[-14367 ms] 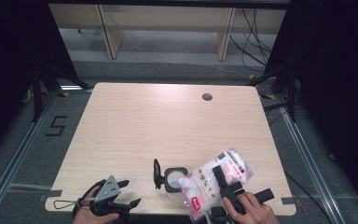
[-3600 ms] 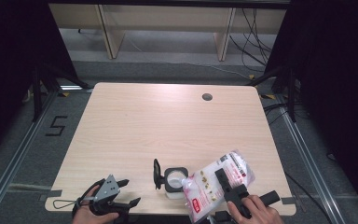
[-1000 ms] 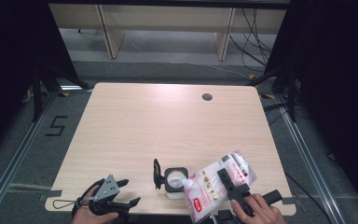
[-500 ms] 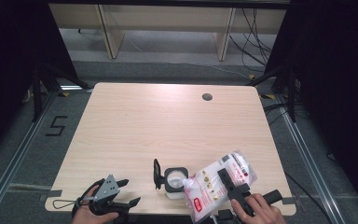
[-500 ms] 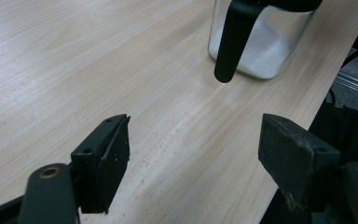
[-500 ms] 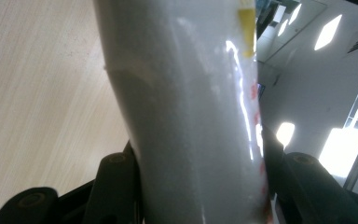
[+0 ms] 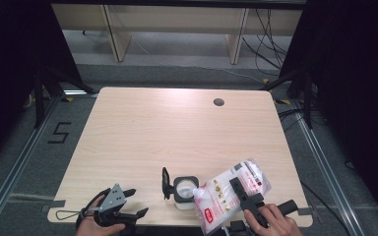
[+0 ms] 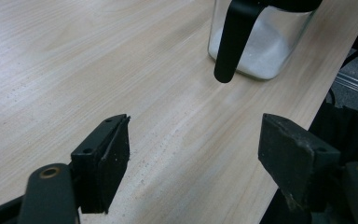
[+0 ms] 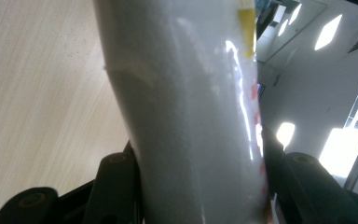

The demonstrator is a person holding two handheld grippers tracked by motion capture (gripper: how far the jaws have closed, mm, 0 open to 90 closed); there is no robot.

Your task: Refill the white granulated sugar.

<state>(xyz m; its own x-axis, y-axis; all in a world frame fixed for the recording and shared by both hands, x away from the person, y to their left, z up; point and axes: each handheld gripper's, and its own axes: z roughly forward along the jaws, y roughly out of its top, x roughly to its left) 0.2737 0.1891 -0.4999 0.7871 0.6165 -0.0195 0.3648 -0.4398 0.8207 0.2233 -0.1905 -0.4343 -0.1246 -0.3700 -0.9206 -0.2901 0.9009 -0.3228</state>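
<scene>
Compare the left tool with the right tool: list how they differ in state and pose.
The left tool stands open with nothing between its jaws; the right tool is clamped on the white bag. The left tool rests low at the table edge, beside the glass jar; the right tool tilts the bag's mouth over the jar. Both are black, two-jawed and hand-held.

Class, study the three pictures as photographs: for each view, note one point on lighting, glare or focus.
High view: the table is evenly lit while the surroundings fall into near black. Left gripper view: the near black jaws look soft, the glass jar of white grains sharper. Right gripper view: the bag sits so close that it blurs, with bright glare streaks on its plastic.
</scene>
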